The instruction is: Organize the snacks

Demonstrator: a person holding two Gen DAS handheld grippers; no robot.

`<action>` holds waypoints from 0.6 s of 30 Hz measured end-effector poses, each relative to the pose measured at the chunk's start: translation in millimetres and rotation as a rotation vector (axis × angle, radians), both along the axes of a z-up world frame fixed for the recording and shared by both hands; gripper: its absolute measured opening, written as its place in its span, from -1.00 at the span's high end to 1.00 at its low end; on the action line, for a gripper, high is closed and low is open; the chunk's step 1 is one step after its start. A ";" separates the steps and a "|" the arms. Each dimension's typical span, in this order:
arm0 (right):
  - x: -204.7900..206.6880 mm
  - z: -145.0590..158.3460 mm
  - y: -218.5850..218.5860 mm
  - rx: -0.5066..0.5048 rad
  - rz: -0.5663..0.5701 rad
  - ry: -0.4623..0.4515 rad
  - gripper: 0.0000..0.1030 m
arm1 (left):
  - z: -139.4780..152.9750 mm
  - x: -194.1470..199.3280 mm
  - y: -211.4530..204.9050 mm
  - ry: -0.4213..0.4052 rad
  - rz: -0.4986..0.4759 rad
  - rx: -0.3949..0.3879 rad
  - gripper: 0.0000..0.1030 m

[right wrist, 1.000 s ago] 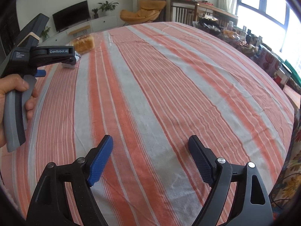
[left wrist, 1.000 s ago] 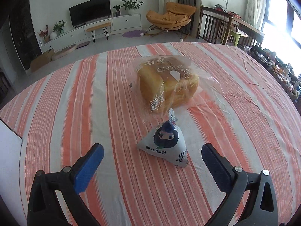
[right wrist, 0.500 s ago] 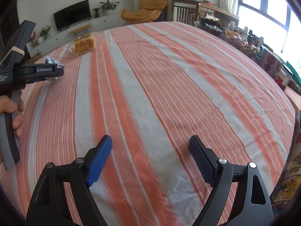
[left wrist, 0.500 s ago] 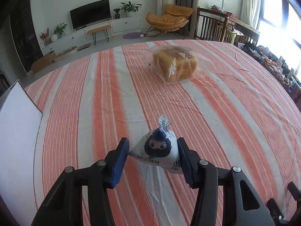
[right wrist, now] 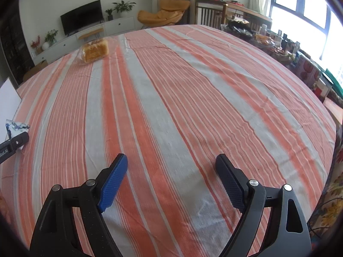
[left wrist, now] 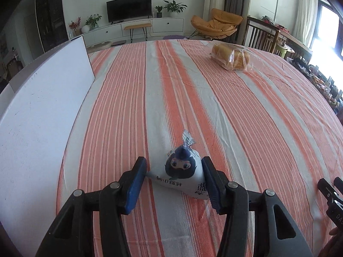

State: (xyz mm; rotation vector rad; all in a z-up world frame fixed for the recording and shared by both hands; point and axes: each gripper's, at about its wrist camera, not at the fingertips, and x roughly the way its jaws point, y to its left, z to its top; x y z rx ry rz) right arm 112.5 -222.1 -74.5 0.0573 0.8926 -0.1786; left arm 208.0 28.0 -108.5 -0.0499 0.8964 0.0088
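Striped orange tablecloth (left wrist: 246, 111), left gripper (left wrist: 174, 176) clamped on little cartoon snack pouch (left wrist: 182, 171), jaws eased slightly, right gripper (right wrist: 171, 177) wide open, empty, bagged bread (left wrist: 231, 57) far off

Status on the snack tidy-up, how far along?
Early stage. Done: nothing visibly sorted yet. In hand: the left gripper is clamped on the triangular snack pouch, its fingers having eased slightly, near the white board. Left: the bagged bread loaf sits untouched at the far side of the striped tablecloth. The right gripper hangs open and empty.
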 end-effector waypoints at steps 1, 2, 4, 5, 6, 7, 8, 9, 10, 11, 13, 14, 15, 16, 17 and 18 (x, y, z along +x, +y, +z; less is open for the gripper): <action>-0.2 -0.1 -0.1 0.000 0.000 0.000 -0.69 | -1.1 0.7 0.2 0.000 -0.001 0.003 -0.25; 0.1 -0.3 0.0 0.000 0.000 0.000 -0.69 | -1.5 2.3 -1.0 0.003 -0.007 0.006 -0.37; -0.3 0.1 -0.1 0.000 0.000 0.000 -0.69 | -4.2 6.2 -3.9 0.026 -0.002 0.032 -0.73; 0.1 -0.3 0.1 0.000 0.000 0.000 -0.69 | -5.1 7.5 -3.4 0.031 -0.001 0.031 -0.77; -0.3 -0.2 -0.1 0.000 0.000 0.000 -0.69 | -5.8 9.1 -2.6 0.037 0.004 0.028 -0.87; 0.1 -0.1 0.0 0.000 0.000 0.000 -0.69 | -6.9 10.5 -1.8 0.044 0.010 0.029 -0.96; 0.1 -0.2 0.0 0.000 0.000 0.000 -0.69 | -7.6 11.4 -1.0 0.050 0.012 0.028 -0.99; 0.0 -0.2 0.0 0.000 0.000 0.000 -0.69 | -8.0 11.7 -1.2 0.051 0.011 0.030 -1.00; -0.1 -0.2 -0.1 0.000 0.000 0.001 -0.70 | -8.2 11.1 -1.1 0.051 0.011 0.029 -1.00; 0.0 -0.2 0.0 0.000 0.000 0.000 -0.70 | -8.0 11.2 -1.3 0.051 0.011 0.030 -1.00; 0.0 -0.2 0.0 0.001 0.000 0.000 -0.70 | -8.2 11.2 -1.4 0.051 0.011 0.030 -1.00; 0.0 -0.2 0.1 0.001 0.000 0.000 -0.70 | -8.2 11.2 -1.3 0.051 0.011 0.030 -1.00; -0.5 -0.1 -0.1 0.001 0.001 0.000 -0.70 | -8.2 11.2 -1.3 0.051 0.011 0.030 -1.00; -0.6 -0.4 0.5 0.000 0.001 0.000 -0.70 | -8.3 11.2 -1.4 0.051 0.011 0.030 -1.00; -0.8 -0.5 0.5 0.000 0.002 0.000 -0.70 | -8.3 11.2 -1.4 0.051 0.011 0.030 -1.00; -1.0 -0.5 0.5 0.000 0.002 0.000 -0.70 | -8.3 11.2 -1.4 0.051 0.011 0.030 -1.00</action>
